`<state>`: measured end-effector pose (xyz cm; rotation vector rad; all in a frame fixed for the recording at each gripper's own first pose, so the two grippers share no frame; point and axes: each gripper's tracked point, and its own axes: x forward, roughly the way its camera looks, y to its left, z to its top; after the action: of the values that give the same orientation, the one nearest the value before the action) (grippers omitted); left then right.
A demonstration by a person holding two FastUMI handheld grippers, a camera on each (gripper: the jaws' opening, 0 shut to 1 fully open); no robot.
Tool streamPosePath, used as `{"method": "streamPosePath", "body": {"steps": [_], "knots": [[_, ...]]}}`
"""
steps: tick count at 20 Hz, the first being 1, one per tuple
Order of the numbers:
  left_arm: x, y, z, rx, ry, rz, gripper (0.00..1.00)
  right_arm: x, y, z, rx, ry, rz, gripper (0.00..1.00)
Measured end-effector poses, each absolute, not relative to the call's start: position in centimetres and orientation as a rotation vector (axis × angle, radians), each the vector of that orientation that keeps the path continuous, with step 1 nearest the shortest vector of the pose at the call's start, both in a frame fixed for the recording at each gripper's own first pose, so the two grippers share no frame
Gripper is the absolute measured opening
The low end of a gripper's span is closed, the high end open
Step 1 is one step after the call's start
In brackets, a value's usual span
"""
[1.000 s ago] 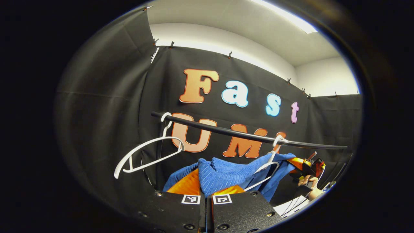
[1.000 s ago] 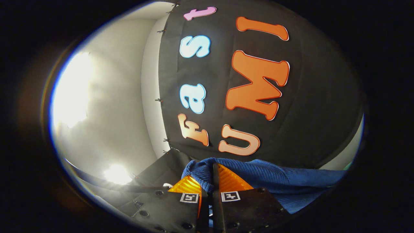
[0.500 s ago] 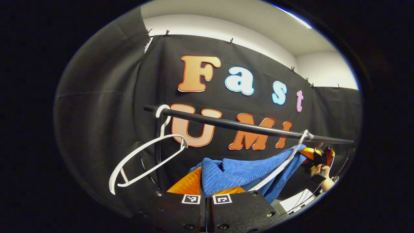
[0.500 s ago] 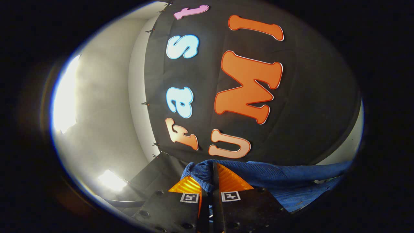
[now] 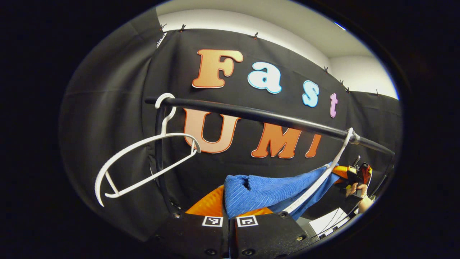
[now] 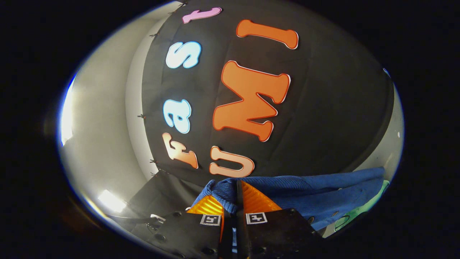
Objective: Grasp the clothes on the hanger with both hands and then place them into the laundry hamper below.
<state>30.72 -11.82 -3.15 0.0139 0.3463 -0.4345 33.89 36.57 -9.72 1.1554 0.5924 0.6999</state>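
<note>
Left gripper view level, facing rail [image 5: 273,118]; right gripper view rolled sideways; both close on blue garment [image 5: 266,190]

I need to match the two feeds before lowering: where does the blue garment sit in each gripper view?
Left gripper view: the blue garment is low and centre, pinched between the left gripper and stretching right toward the other gripper, across a white hanger.
Right gripper view: it is at the bottom, clamped in the right gripper and running off to the right edge.
Shared landmark: the black rail, lying dim at lower left in the right gripper view.
</note>
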Motion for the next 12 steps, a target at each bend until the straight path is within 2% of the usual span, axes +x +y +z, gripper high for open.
{"method": "streamPosePath", "body": {"steps": [12], "knots": [[28.5,-8.3,-10.8,-0.072,0.465,-0.367,0.01,29.8,35.9,-16.7,1.083,0.675,0.655,0.12]]}}
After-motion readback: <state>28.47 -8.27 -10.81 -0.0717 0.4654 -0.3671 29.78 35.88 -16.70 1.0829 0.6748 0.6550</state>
